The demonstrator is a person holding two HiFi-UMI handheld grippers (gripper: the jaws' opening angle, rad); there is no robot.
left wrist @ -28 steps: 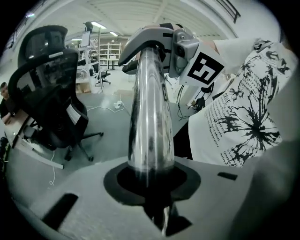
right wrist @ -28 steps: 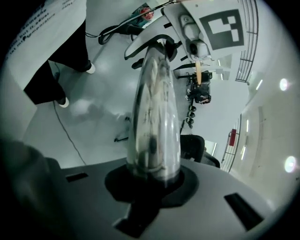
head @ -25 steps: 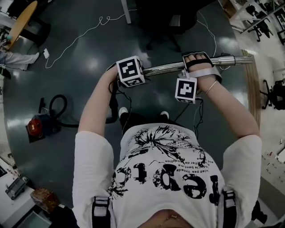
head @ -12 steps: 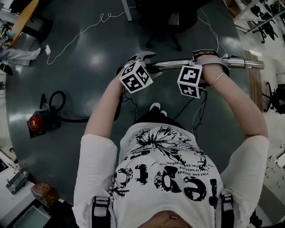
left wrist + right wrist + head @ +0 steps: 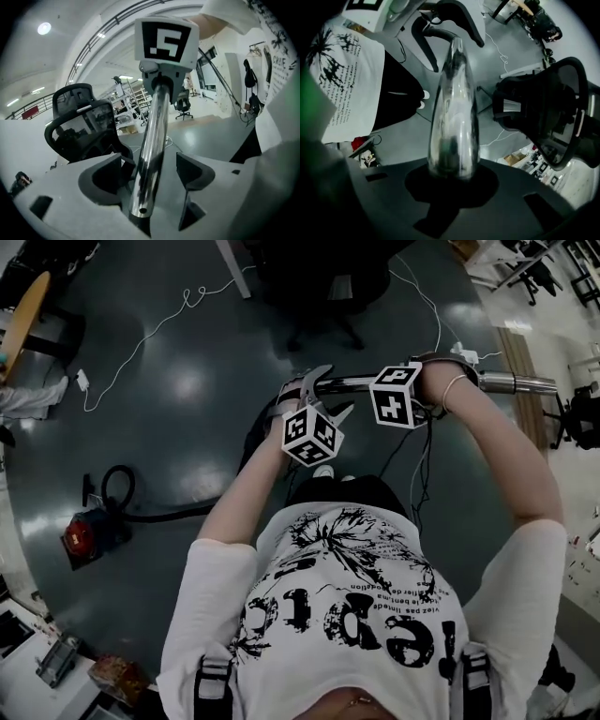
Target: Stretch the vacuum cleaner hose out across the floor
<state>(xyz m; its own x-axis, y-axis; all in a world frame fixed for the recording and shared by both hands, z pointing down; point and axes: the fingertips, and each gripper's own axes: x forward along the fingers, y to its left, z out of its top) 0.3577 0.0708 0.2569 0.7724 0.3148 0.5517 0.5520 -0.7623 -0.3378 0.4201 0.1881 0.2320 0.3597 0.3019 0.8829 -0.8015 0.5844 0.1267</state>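
Vacuum cleaner [image 5: 82, 538], red and dark, sits on the grey floor [image 5: 187, 390] far out at the person's left in the head view, well apart from both grippers. Its black hose [image 5: 164, 516] curls in a loop just beside the machine and then lies along the floor toward the person's legs, where it passes out of sight under the left arm. A thin white cable [image 5: 150, 329] snakes over the floor beyond it. The left gripper [image 5: 149, 164] is up in front of the person's chest; its own view shows the jaws standing apart, with the chrome tube [image 5: 152, 136] running out between them, close against the left jaw and with a gap to the right one, and the tube's end lying at the gripper's base. A black office chair [image 5: 79, 122] stands behind. The tube runs level across to the right, where the right gripper [image 5: 453, 173] is closed on it, and its far end sticks out past the right wrist.
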